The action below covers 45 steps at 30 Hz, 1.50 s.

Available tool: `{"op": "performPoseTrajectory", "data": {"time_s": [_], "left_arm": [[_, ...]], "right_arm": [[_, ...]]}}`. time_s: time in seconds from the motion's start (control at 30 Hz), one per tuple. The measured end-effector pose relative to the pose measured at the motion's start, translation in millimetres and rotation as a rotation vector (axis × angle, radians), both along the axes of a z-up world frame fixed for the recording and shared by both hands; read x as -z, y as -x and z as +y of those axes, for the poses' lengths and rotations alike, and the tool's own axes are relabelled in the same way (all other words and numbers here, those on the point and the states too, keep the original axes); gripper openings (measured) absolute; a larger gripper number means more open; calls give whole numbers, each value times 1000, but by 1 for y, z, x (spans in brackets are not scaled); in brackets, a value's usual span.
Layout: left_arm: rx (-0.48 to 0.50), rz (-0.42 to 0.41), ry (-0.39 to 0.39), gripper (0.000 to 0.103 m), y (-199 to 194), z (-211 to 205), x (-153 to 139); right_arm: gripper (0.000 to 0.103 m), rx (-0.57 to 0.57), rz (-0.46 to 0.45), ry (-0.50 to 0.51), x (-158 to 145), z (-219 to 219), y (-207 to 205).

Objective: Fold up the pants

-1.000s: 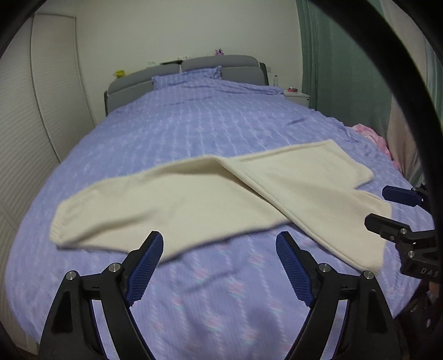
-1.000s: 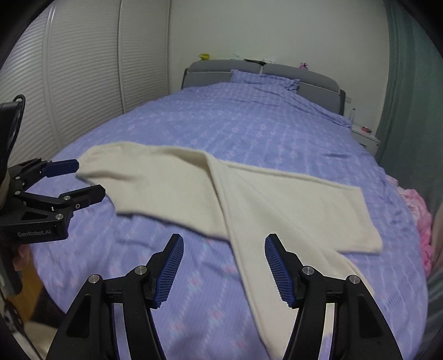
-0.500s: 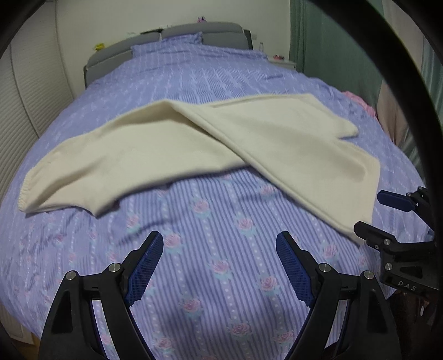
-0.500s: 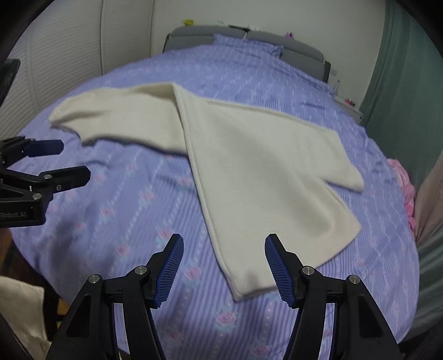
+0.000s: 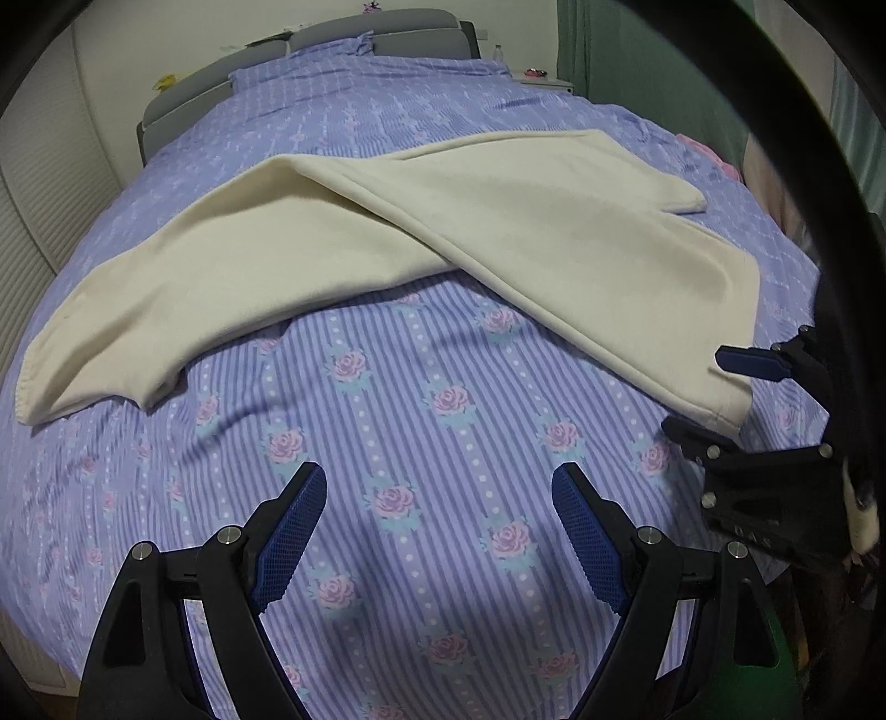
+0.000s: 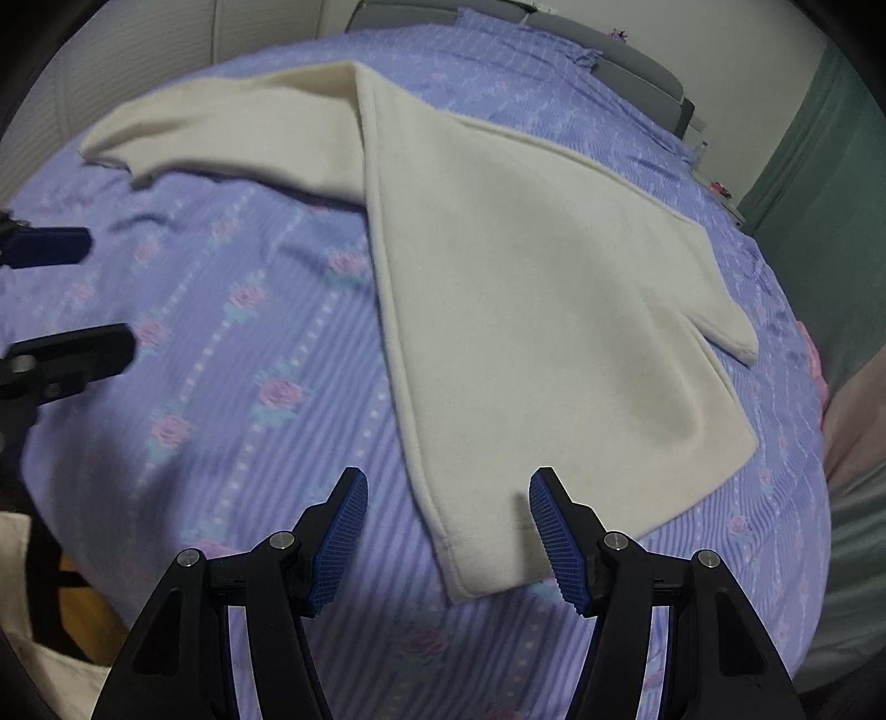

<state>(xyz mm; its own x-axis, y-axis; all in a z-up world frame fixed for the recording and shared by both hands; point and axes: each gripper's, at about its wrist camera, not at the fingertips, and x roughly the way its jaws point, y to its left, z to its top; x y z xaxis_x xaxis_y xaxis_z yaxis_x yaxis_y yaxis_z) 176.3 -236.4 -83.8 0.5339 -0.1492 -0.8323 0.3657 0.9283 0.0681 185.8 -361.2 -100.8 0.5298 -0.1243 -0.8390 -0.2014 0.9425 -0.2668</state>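
Cream fleece pants (image 5: 443, 238) lie spread on the bed in a wide V, one leg to the left, the waist part to the right. My left gripper (image 5: 437, 531) hangs open over bare bedspread in front of the pants. My right gripper (image 6: 448, 526) is open just above the near corner of the pants (image 6: 498, 332), the hem lying between its fingers without being pinched. The right gripper (image 5: 714, 387) also shows at the right edge of the left wrist view, and the left gripper (image 6: 83, 293) at the left edge of the right wrist view.
The bed has a purple striped bedspread with roses (image 5: 415, 471) and a grey headboard (image 5: 354, 39). A green curtain (image 6: 819, 183) hangs on the right. White slatted wardrobe doors (image 5: 22, 221) stand on the left. A nightstand (image 5: 537, 80) sits by the headboard.
Both grippers have dropped and tilted down toward the bed. The pants now fill more of both views, and the right gripper has come over their near corner.
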Motion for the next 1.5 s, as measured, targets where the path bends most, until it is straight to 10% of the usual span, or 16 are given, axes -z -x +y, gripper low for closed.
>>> {"op": "performPoseTrajectory", "data": {"time_s": [0.2,0.33,0.43,1.0,1.37,1.5], "left_arm": [[-5,11,-4,84,-2,4,5],[-20,33,12,84,-6,10,8],[-36,19,20,84,-8,16,5],[-52,-142,67,84,-83,-5,-61],[85,-253,9,85,-206,-24,-81],[322,-208,33,88,-256,-33,-87]], "right_arm": [[58,60,-9,47,10,-7,0],[17,74,-26,-9,0,-11,2],[10,105,-132,12,-25,-16,6],[9,298,-455,241,-163,-76,-115],[8,382,-402,266,-160,-131,-211],[8,376,-398,276,-151,-138,-224]]}}
